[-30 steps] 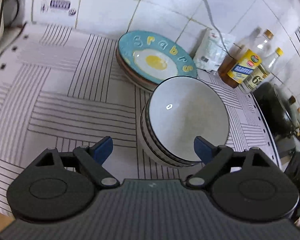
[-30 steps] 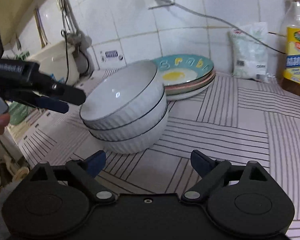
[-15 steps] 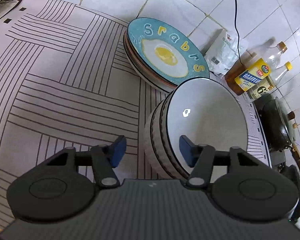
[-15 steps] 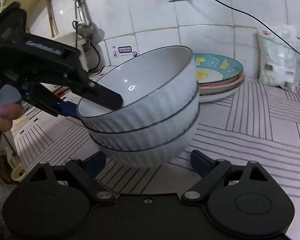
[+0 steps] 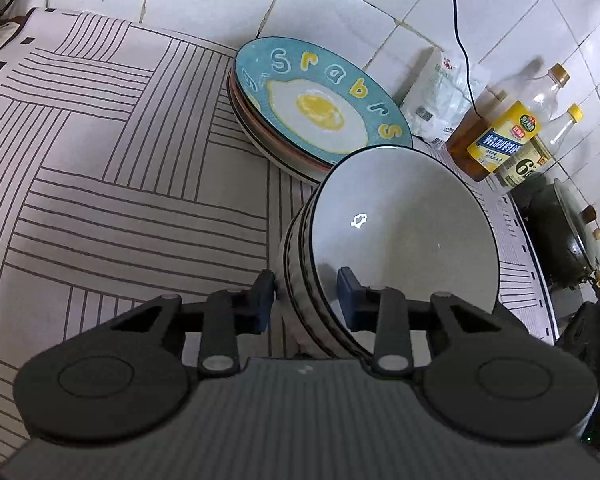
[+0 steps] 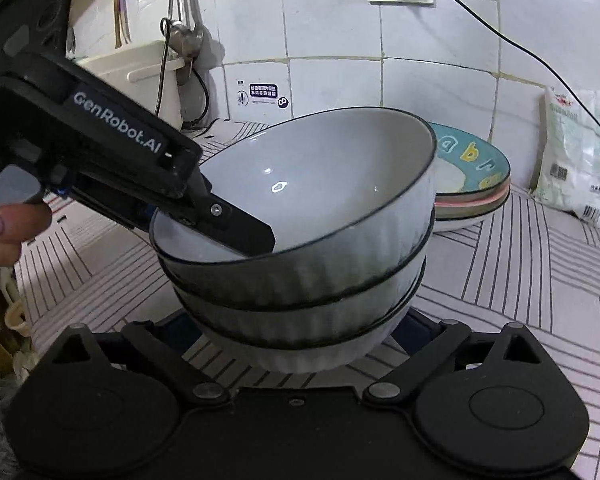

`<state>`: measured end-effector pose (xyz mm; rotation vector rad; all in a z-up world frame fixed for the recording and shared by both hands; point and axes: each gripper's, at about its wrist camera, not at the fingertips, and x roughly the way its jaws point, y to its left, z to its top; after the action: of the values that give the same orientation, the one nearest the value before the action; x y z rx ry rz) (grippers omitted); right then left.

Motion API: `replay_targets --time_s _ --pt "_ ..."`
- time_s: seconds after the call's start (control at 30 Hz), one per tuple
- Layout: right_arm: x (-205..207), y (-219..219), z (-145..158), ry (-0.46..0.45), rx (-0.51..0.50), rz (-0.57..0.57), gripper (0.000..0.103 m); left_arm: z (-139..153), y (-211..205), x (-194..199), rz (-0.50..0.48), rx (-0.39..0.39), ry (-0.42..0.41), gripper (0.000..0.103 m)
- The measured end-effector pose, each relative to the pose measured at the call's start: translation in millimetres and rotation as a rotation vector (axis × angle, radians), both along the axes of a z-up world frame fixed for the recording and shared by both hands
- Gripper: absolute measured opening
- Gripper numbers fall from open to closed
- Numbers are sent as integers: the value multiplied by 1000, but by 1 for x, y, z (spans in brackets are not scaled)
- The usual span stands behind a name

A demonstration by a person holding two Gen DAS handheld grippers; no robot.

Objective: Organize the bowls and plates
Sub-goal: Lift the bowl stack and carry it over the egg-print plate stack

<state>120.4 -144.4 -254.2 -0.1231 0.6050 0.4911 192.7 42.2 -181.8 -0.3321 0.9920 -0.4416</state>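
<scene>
Your left gripper [image 5: 306, 298] has closed its jaws across the near rim of the stack of three white ribbed ceramic bowls with dark rims [image 5: 380, 240]: one blue pad [image 5: 265, 300] sits on the outer wall and the other presses inside the top bowl, where a second ago both pads stood wide apart and short of the rim. In the right wrist view the same gripper [image 6: 236, 232] reaches down into the top bowl, and the stack [image 6: 308, 264] fills far more of that view than it did, tilted toward the camera; whether it has left the bench I cannot tell. Your right gripper [image 6: 300, 328] now has its jaws spread wide on either side of the lowest bowl, their tips hidden behind it, so it is released and grasps nothing, though it has come in close under the stack. To my reading, the bowls are now secured on one side and ready to be moved as a unit, with the right side placed to steady the base. The stack stands on the grey striped bench mat [image 5: 120, 184] near the back wall, just in front of the pile of plates topped by the blue fried-egg plate [image 5: 320, 100], which it nearly touches. Beyond, toward the back right corner, stand the oil bottles [image 5: 504, 136].
</scene>
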Motion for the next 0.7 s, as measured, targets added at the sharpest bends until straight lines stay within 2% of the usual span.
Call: replay_targets --time_s 0.2,0.3,0.7 --pt "-4 4 0 -10 -18 -10 99 4 -4 -6 -10 35 -14 33" --pt "-6 3 4 21 1 -26 99 8 -4 -11 -9 31 -23 33" --pt "-36 -2 28 -95 40 -73 99 53 -9 -19 -30 45 -77 33"
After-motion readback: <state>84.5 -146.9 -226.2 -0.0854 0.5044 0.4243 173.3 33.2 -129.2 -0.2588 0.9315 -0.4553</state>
